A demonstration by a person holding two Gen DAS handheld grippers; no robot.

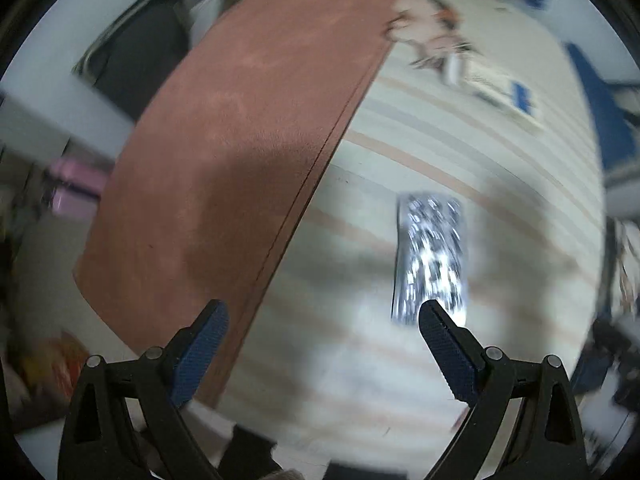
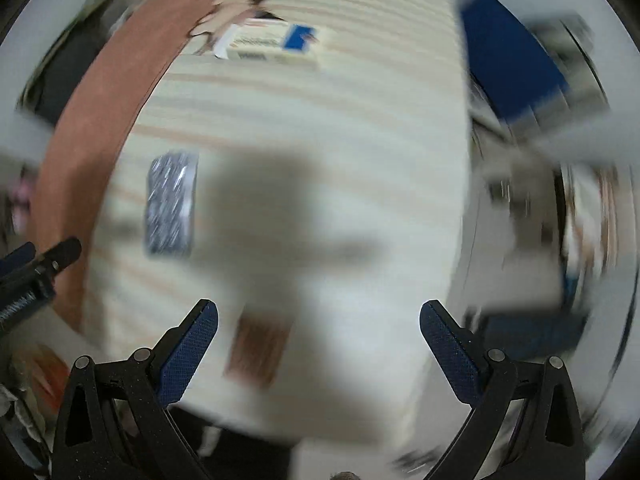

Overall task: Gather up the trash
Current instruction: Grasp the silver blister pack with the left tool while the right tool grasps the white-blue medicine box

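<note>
Off to the left of the silver foil wrapper (image 1: 430,256) there's a reddish-brown mat (image 1: 240,152) running along the striped cream tablecloth (image 1: 460,148), so that's the far-left thing here. The left gripper (image 1: 324,312) hovers right at the seam where mat meets cloth, jaws spread wide with nothing between them, and its right-hand finger (image 1: 444,344) sits just in front of the wrapper's near end. Can't tell if it's actually touching, it's all pretty blurry.

The wrapper itself lies flat on the cloth, just right of the mat's edge. Beyond the wrapper, toward the far end of the table, there's a white box with a blue patch (image 2: 276,46) next to some beige-and-orange clutter I can't make out.

To the right of the wrapper a big soft shadow (image 2: 272,216) falls across the cloth. The right gripper (image 2: 318,312) hangs over that stretch, also released and empty, well clear of the wrapper. A small brownish rectangle (image 2: 258,350) lies just by its left finger (image 2: 192,348). Further right, past the table's edge, something blue (image 2: 508,68).
</note>
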